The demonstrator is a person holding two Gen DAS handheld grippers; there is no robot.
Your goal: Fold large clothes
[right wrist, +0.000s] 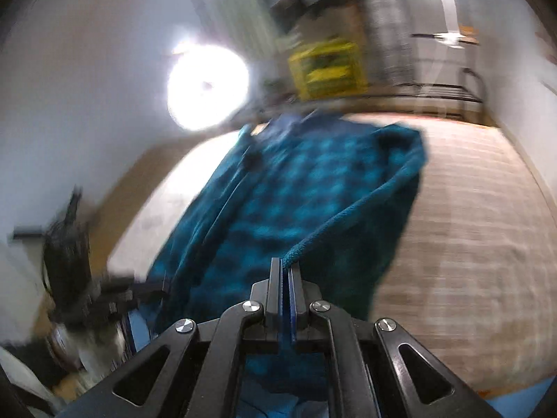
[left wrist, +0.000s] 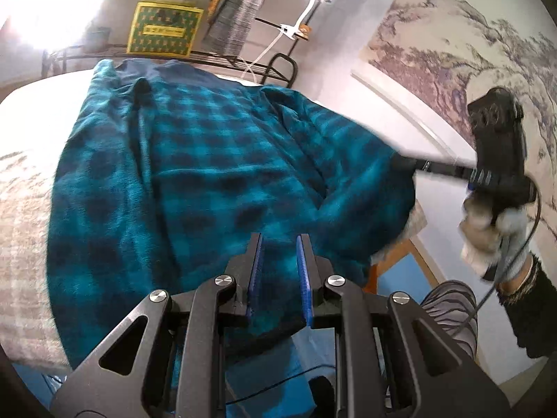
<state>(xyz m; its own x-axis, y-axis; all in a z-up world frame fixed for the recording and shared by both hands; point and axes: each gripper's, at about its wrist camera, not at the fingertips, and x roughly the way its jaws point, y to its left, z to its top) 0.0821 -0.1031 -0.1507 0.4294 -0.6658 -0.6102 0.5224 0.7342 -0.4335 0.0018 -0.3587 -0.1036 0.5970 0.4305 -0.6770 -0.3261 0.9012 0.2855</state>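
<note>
A teal-and-black checked fleece garment lies spread across the bed with a beige plaid cover, its near hem hanging over the bed's near edge. The left gripper is clamped on that hem. The right gripper, jaws pressed together, pinches the garment's right edge and holds it lifted above the cover.
</note>
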